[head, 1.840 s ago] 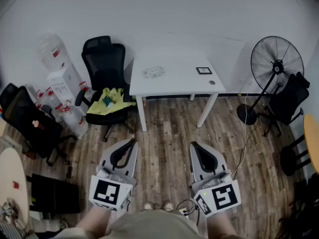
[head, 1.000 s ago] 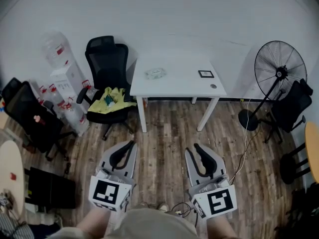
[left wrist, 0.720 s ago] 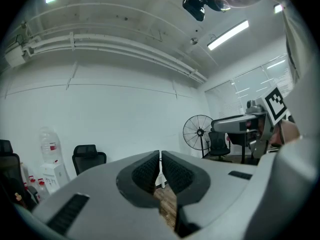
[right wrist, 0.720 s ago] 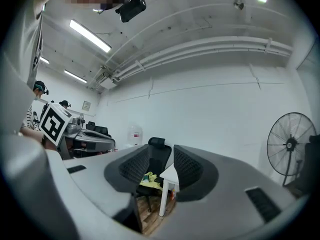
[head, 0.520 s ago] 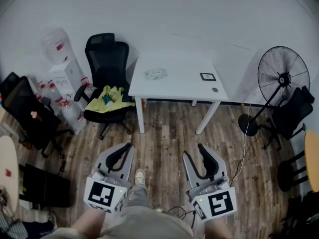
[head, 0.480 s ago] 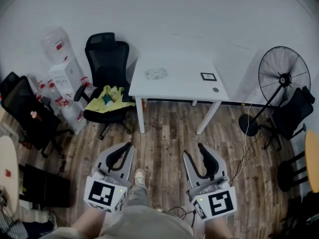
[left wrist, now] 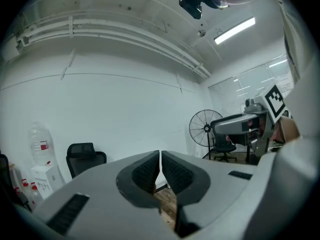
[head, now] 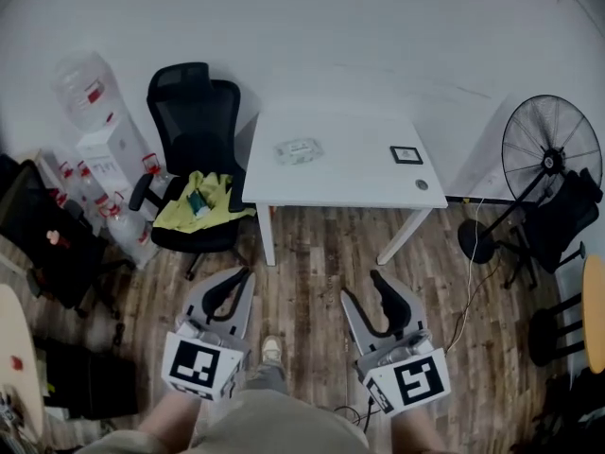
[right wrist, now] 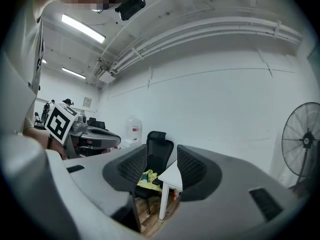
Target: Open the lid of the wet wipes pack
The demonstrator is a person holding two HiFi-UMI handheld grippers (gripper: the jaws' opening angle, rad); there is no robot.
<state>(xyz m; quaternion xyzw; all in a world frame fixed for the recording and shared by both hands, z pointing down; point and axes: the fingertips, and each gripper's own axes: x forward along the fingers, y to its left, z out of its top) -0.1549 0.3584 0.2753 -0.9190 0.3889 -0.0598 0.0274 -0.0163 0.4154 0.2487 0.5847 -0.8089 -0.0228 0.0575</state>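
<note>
The wet wipes pack (head: 300,149) lies flat on the white table (head: 359,183), toward its left half, with the lid down. Both grippers hang low over the wooden floor, well short of the table. My left gripper (head: 244,276) is shut, its pads meeting with nothing between them (left wrist: 160,159). My right gripper (head: 362,283) is open; its jaws have just been opening and hold nothing (right wrist: 163,160). In the right gripper view the table's corner (right wrist: 172,176) shows through the gap.
A black office chair (head: 197,121) with a yellow cloth (head: 200,201) on its seat stands left of the table, beside a water dispenser (head: 93,145). A small framed black object (head: 406,154) and a round one (head: 421,184) lie on the table's right. A standing fan (head: 548,159) is at the right.
The table has come nearer as I walked toward it, both grippers moving along. The right gripper's jaws have spread apart; the left stays shut.
</note>
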